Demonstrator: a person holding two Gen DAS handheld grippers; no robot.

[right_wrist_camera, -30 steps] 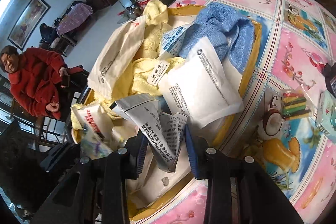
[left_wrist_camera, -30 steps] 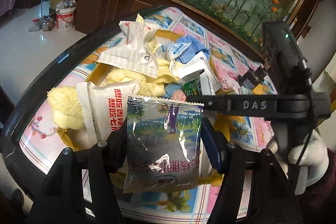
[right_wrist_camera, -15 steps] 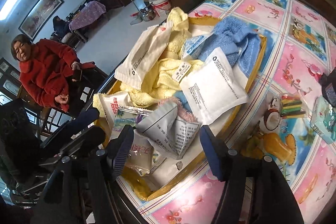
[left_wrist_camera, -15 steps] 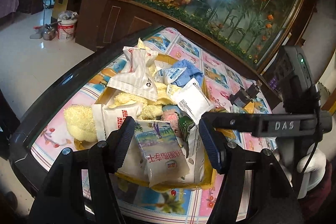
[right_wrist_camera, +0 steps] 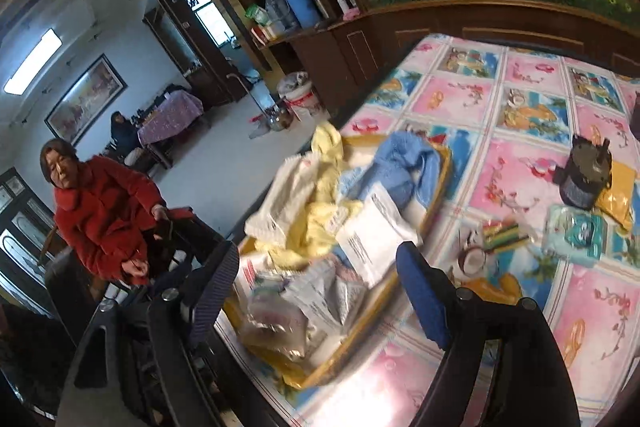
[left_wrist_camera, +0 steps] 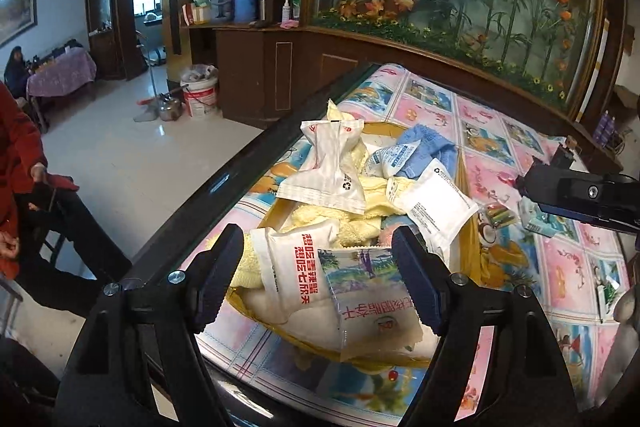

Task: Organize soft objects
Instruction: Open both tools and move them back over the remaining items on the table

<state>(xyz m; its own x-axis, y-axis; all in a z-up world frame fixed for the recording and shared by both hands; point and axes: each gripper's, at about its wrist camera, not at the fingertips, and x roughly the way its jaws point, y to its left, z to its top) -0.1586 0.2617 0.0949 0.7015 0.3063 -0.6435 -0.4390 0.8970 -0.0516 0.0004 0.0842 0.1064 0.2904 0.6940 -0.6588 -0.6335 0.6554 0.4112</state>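
Note:
A yellow tray (left_wrist_camera: 474, 251) on the flowered tablecloth holds a heap of soft things: a blue towel (left_wrist_camera: 434, 146), a yellow towel (left_wrist_camera: 362, 213) and several snack packs. My left gripper (left_wrist_camera: 316, 281) hangs above its near end, jaws opening, nothing pressed between them. Below it lie a landscape-print pack (left_wrist_camera: 372, 307) and a white pack with red letters (left_wrist_camera: 294, 269). My right gripper (right_wrist_camera: 320, 293) also hovers over the tray (right_wrist_camera: 442, 183), jaws opening and empty. Under it a grey-white printed pack (right_wrist_camera: 326, 297) rests on the heap, beside a white pack (right_wrist_camera: 372, 239).
A person in a red coat (right_wrist_camera: 102, 213) sits close to the table's left edge. Right of the tray stand a dark jar (right_wrist_camera: 584, 179), a teal tissue pack (right_wrist_camera: 576, 233) and a bundle of coloured sticks (right_wrist_camera: 500, 230). The table's dark rim (left_wrist_camera: 224, 187) runs along the left.
Both grippers have opened and let go of their packs, which now lie on the heap in the tray. Both have lifted and drawn back from the pile.

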